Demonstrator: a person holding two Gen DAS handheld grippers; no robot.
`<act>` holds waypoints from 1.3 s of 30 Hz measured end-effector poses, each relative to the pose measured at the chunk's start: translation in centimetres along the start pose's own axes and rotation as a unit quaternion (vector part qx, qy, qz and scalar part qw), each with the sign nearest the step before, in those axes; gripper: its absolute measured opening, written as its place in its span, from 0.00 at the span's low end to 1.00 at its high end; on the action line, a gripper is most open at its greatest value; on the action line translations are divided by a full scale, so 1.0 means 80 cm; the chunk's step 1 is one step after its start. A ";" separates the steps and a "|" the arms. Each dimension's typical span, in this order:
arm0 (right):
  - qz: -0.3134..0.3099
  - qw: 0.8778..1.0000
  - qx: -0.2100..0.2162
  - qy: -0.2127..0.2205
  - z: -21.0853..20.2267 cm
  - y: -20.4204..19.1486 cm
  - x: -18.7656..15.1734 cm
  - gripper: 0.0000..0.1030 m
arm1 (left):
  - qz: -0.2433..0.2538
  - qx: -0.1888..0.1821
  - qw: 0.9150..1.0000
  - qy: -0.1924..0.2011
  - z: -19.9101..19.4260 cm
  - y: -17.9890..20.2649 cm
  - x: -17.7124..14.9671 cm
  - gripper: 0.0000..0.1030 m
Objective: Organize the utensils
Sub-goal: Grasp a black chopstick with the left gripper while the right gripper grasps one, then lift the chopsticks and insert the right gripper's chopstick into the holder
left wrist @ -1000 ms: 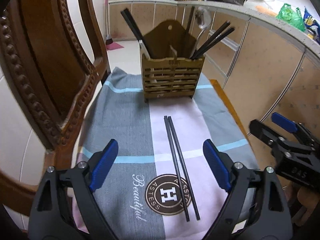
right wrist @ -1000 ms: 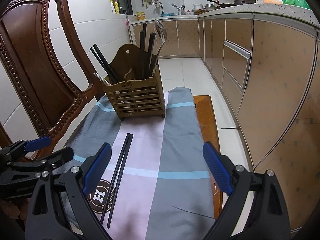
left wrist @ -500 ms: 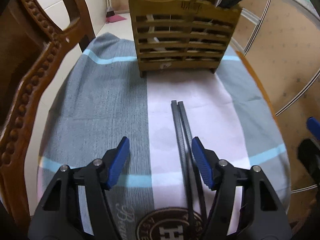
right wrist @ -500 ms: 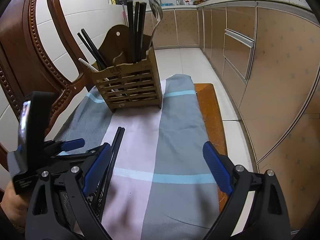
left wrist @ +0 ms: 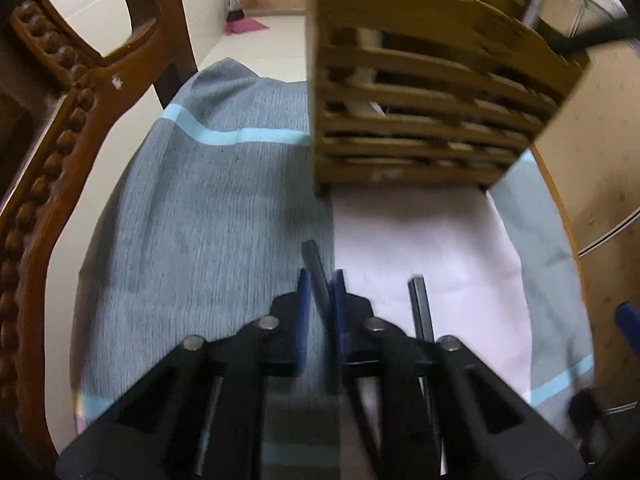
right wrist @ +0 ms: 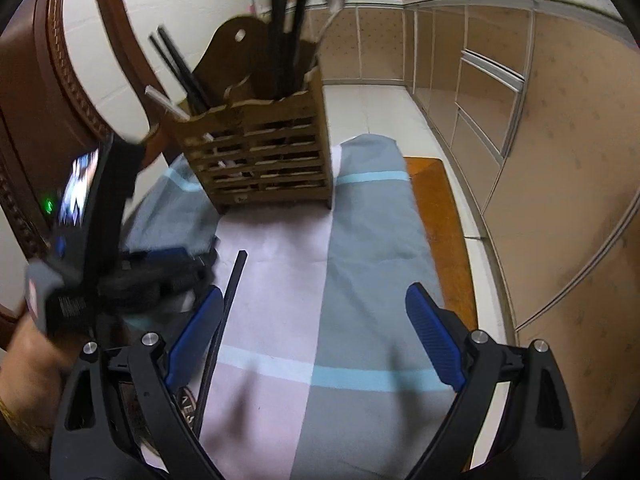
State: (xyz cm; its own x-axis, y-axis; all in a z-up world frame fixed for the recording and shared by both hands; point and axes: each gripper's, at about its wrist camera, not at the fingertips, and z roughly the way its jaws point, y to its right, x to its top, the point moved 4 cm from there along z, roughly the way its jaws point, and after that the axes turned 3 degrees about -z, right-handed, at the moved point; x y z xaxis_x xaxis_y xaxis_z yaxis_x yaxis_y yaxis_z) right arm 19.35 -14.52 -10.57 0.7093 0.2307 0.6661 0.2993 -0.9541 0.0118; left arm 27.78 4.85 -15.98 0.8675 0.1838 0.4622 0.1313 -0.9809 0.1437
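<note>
My left gripper (left wrist: 320, 280) points steeply down at the cloth, and its jaws are closing with the blue pads pressing on one black chopstick (left wrist: 311, 254), whose tip sticks out ahead. The second black chopstick (left wrist: 420, 308) lies loose just to the right. The slatted wooden utensil holder (left wrist: 420, 100) stands close ahead with several chopsticks and a spoon in it. My right gripper (right wrist: 316, 336) hovers open over the cloth with nothing between its fingers. The loose chopstick (right wrist: 228, 300) lies beside its left pad. The left gripper (right wrist: 200, 264) works at its left.
A grey, pink and pale-blue striped cloth (right wrist: 360, 260) covers a small wooden table (right wrist: 436, 216). A carved wooden chair back (left wrist: 60, 140) rises at the left. Kitchen cabinets (right wrist: 520, 140) run along the right, with tiled floor beyond the holder.
The left gripper dropped forward toward the holder and shut on one chopstick of the pair, pulling it away from the other. The right gripper moved lower and closer, still open.
</note>
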 end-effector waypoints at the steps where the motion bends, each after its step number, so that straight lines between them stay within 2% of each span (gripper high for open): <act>1: -0.001 1.000 0.002 -0.003 0.005 -0.003 0.002 0.87 | -0.005 -0.008 1.000 0.000 -0.002 -0.005 0.004 0.08; 4: -0.009 1.000 0.002 -0.018 0.028 -0.012 0.008 0.82 | -0.015 -0.009 1.000 0.025 -0.025 -0.019 0.012 0.06; 7: -0.010 0.999 0.007 -0.037 0.052 -0.022 0.011 0.76 | -0.020 -0.025 0.997 0.077 -0.076 -0.029 0.025 0.06; 11: -0.023 0.998 0.016 -0.054 0.078 -0.050 0.017 0.73 | -0.023 -0.033 0.988 0.148 -0.149 -0.042 0.036 0.06; 14: -0.039 0.997 0.014 -0.070 0.100 -0.073 0.022 0.65 | -0.029 -0.040 0.981 0.188 -0.204 -0.047 0.032 0.06; 17: -0.052 0.994 -0.005 -0.092 0.123 -0.086 0.022 0.55 | -0.025 -0.049 0.977 0.205 -0.236 -0.047 0.032 0.06; 19: -0.062 0.994 -0.020 -0.086 0.125 -0.092 0.024 0.50 | -0.026 -0.053 0.975 0.214 -0.253 -0.052 0.032 0.06; 20: -0.063 0.994 -0.021 -0.091 0.124 -0.093 0.025 0.45 | -0.027 -0.054 0.974 0.219 -0.257 -0.050 0.028 0.06; 21: -0.066 0.993 -0.012 -0.095 0.123 -0.095 0.027 0.14 | -0.024 -0.054 0.974 0.221 -0.265 -0.050 0.025 0.06; 22: -0.056 0.994 0.000 -0.099 0.120 -0.094 0.028 0.08 | -0.022 -0.054 0.973 0.222 -0.268 -0.053 0.023 0.06; 23: -0.051 0.994 0.005 -0.096 0.117 -0.093 0.030 0.08 | -0.020 -0.053 0.973 0.224 -0.271 -0.053 0.022 0.06; 28: -0.027 0.998 0.017 -0.055 0.069 -0.076 0.044 0.07 | -0.012 -0.059 0.974 0.221 -0.281 -0.055 0.013 0.06; 34: 0.002 0.998 0.043 0.034 -0.054 -0.049 0.065 0.07 | -0.003 -0.060 0.972 0.226 -0.303 -0.056 0.002 0.06; 39: 0.002 0.996 0.052 0.077 -0.120 -0.048 0.067 0.07 | 0.009 -0.051 0.972 0.230 -0.315 -0.052 -0.009 0.06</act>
State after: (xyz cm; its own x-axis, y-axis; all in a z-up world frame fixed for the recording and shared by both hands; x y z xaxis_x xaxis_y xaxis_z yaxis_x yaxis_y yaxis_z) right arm 15.88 -11.47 0.16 0.6071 0.1882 0.7720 0.3678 -0.9278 -0.0631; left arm 14.50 10.44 5.10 0.5597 0.1991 0.8044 0.0498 -0.9770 0.2071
